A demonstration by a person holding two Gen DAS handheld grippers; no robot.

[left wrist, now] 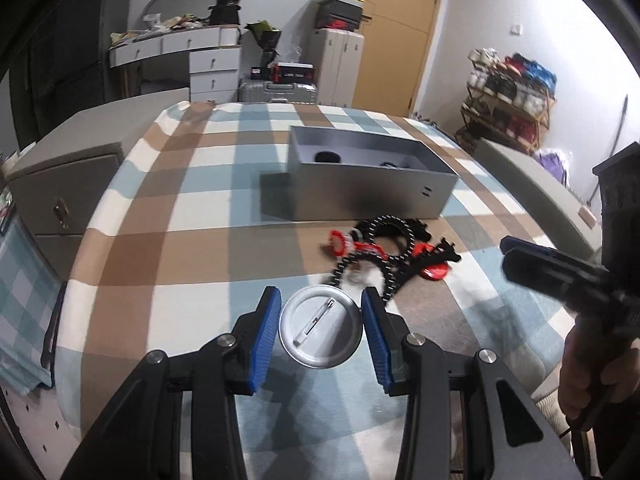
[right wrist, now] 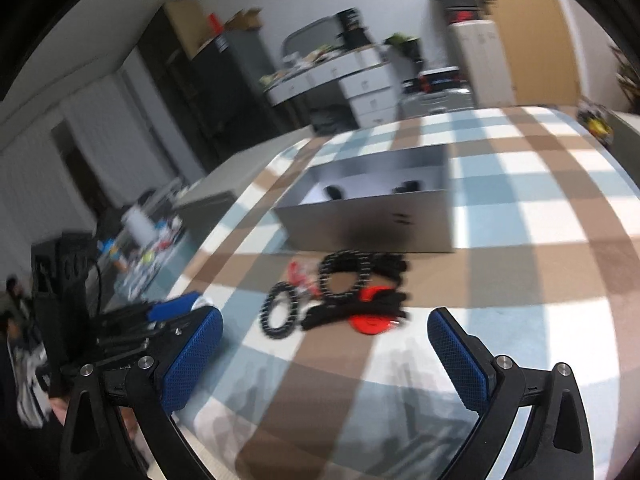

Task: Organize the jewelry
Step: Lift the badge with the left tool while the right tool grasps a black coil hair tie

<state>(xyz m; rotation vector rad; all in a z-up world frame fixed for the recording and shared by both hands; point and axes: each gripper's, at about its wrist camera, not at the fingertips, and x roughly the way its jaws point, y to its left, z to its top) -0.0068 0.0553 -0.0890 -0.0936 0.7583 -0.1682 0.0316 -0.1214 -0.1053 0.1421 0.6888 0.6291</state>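
My left gripper (left wrist: pixel 321 328) is shut on a round silver pin badge (left wrist: pixel 321 327), its pin back facing up, held between the blue pads just above the checked tablecloth. Beyond it lies a tangle of black-and-white and red hair ties and bracelets (left wrist: pixel 394 250), also in the right wrist view (right wrist: pixel 344 292). An open grey box (left wrist: pixel 372 182) stands behind the pile, with dark items inside; it also shows in the right wrist view (right wrist: pixel 372 216). My right gripper (right wrist: pixel 325 356) is open and empty, short of the pile; it shows at the right in the left wrist view (left wrist: pixel 508 254).
The table carries a blue, brown and white checked cloth (left wrist: pixel 192 216). A grey cabinet (left wrist: pixel 60 200) stands at the left edge. A desk with drawers, suitcases and a shoe rack (left wrist: pixel 508 96) stand in the room behind.
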